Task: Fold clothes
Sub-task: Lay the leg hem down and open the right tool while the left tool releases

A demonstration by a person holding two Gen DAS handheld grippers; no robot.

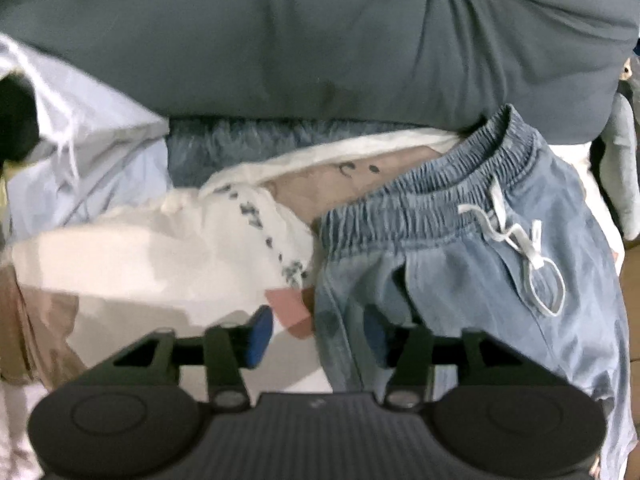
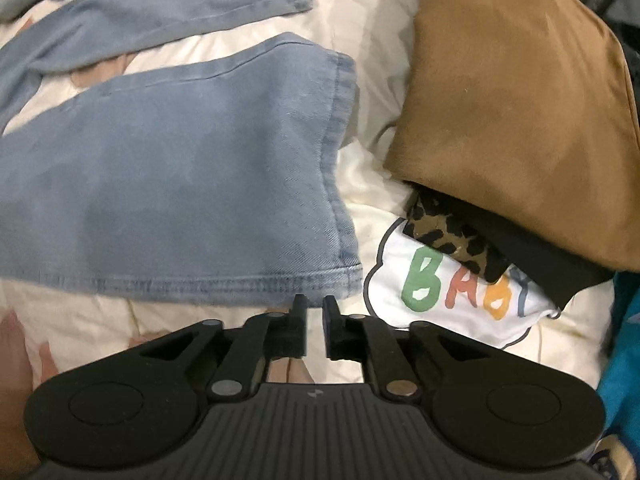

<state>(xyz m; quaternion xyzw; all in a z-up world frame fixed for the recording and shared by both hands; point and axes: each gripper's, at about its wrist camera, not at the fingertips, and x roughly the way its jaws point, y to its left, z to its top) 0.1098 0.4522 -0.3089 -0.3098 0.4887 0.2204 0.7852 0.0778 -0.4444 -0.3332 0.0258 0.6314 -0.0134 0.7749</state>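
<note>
Light blue jeans (image 1: 460, 280) with an elastic waistband (image 1: 432, 188) and a white drawstring (image 1: 520, 240) lie flat on a cream quilt (image 1: 140, 260). My left gripper (image 1: 317, 334) points down at the jeans' left side edge below the waist. Its blue pads stand well apart with the denim edge between them, not pinched. In the right wrist view the near leg of the jeans (image 2: 180, 184) ends in a hem at the right. The other leg (image 2: 180, 4) lies beyond it. My right gripper (image 2: 314, 306) hovers just below that hem's near corner, its jaws a little apart with only quilt showing between them.
A big grey-green pillow (image 1: 300, 40) lies behind the waistband, with pale blue cloth (image 1: 80, 152) to its left. A brown pillow (image 2: 512, 100) sits right of the hem, over a leopard-print and black cloth (image 2: 448, 236) and a white "BABY" patch (image 2: 440, 292). Teal fabric (image 2: 624, 340) is at the right edge.
</note>
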